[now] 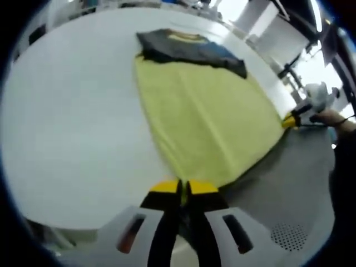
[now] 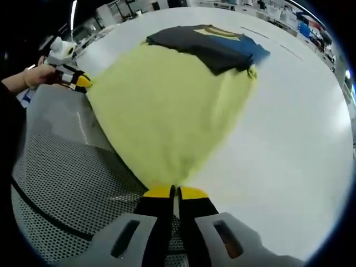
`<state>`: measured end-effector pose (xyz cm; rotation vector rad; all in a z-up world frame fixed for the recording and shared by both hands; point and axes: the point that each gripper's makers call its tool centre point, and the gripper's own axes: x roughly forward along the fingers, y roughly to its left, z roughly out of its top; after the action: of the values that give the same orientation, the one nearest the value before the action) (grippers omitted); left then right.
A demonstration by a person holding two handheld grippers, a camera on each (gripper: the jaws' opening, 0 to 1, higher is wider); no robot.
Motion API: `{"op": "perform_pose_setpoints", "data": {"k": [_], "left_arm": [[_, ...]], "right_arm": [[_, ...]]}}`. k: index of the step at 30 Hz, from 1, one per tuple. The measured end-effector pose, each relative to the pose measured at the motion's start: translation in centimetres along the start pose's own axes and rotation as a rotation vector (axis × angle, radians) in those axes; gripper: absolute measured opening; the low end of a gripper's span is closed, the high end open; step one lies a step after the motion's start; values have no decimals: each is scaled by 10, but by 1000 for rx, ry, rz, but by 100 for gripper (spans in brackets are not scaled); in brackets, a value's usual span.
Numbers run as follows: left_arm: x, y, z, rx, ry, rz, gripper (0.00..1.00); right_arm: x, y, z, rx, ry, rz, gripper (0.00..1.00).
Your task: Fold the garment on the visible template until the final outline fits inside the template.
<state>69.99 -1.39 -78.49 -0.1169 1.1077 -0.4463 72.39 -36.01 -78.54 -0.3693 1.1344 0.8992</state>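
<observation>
Both claws are pinched shut on the yellow garment's hem: left claw [image 1: 182,186] on one bottom corner, right claw [image 2: 175,192] on the other. In the left gripper view the right claw shows far right at the fabric's edge; in the right gripper view the left claw shows upper left, same story.

The garment [image 2: 167,105] lies flat on the white desk [image 2: 289,139], stretched between your two grips. Its far end carries a dark folded piece [image 2: 214,44] with a yellow print; can't tell if that's a separate item or part of the same shirt. A grey perforated mat [image 2: 61,183] sits under the near edge. Can't make out a template outline.

Handling, my read: thin, soft knit, light, no stiffness. It'll sag and crease between grips, so keep even tension across the hem and move both claws together. Corners are the right hold. It'll likely drag on the mat, slide easier on the desk.
</observation>
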Motion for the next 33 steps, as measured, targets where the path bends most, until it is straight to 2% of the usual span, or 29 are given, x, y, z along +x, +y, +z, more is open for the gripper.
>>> {"op": "perform_pose_setpoints", "data": {"k": [9, 16, 25, 33], "left_arm": [[0, 0, -1, -45, 5, 7, 0], [-8, -3, -4, -55, 12, 11, 0], [-24, -12, -6, -84, -13, -35, 0], [-37, -25, -6, -103, -43, -56, 0]], "right_arm": [[0, 0, 0, -19, -7, -8, 3], [-6, -1, 0, -73, -17, -40, 2], [-29, 0, 2, -8, -102, -20, 2], [-55, 9, 14, 45, -206, -11, 2]]}}
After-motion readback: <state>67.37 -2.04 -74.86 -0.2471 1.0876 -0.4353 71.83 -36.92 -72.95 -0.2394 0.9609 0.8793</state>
